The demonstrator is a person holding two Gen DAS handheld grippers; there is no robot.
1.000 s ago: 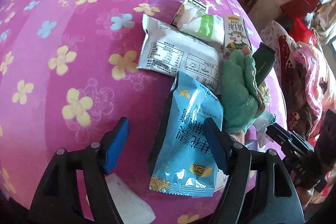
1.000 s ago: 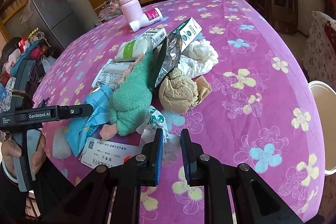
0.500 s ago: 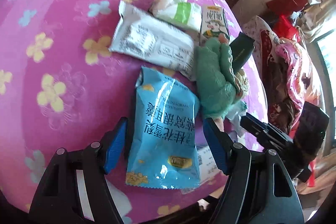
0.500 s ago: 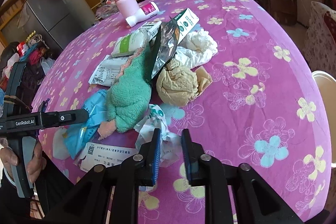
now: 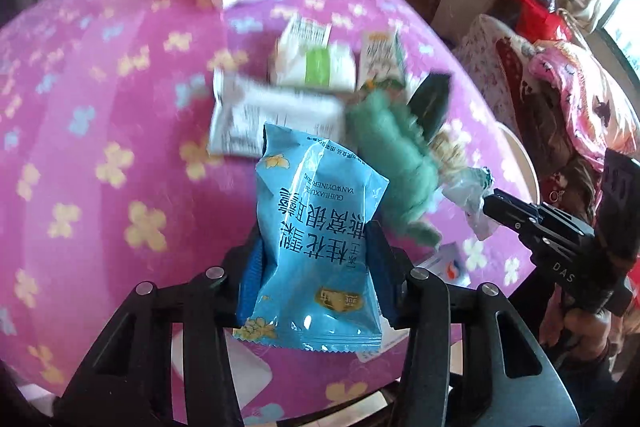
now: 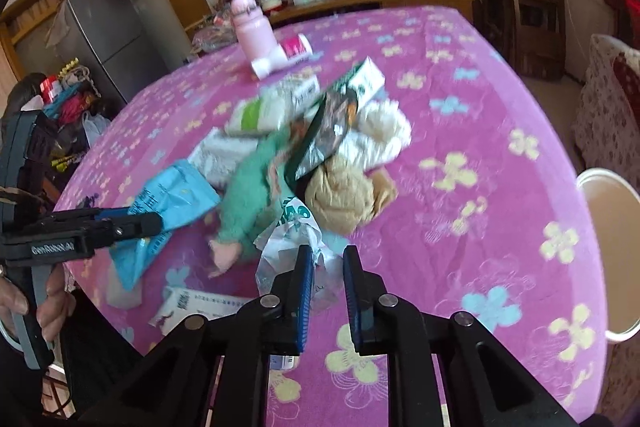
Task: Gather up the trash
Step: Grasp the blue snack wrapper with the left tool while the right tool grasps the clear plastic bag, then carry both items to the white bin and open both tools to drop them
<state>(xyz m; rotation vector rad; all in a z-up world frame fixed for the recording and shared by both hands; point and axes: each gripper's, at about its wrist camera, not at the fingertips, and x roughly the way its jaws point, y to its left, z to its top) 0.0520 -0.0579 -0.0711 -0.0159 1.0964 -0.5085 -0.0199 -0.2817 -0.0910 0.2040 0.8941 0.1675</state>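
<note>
A blue snack packet (image 5: 320, 187) sits between the blue pads of my left gripper (image 5: 316, 239). The jaws are closing, the pads press its sides, and it hangs raised off the magenta flowered tablecloth (image 5: 100, 99). The right wrist view shows the same packet (image 6: 176, 195) in the left gripper (image 6: 148, 223) at the table's left edge. My right gripper (image 6: 327, 255) is shut on a crumpled clear plastic wrapper (image 6: 288, 239) with green print. In the left wrist view the wrapper (image 5: 468, 191) hangs from the right gripper (image 5: 490, 203).
A pile lies mid-table: a green fuzzy cloth (image 6: 256, 195), beige crumpled paper (image 6: 344, 195), white tissue (image 6: 384, 131), a dark foil bag (image 6: 328, 131), a grey-white packet (image 5: 276, 115) and a carton (image 5: 380, 59). A pink bottle (image 6: 252, 23) stands behind. A white bin (image 6: 608, 227) stands off the right edge.
My left gripper has closed from wide open onto the blue packet and lifted it off the table. The right gripper has stayed shut on the plastic wrapper.
</note>
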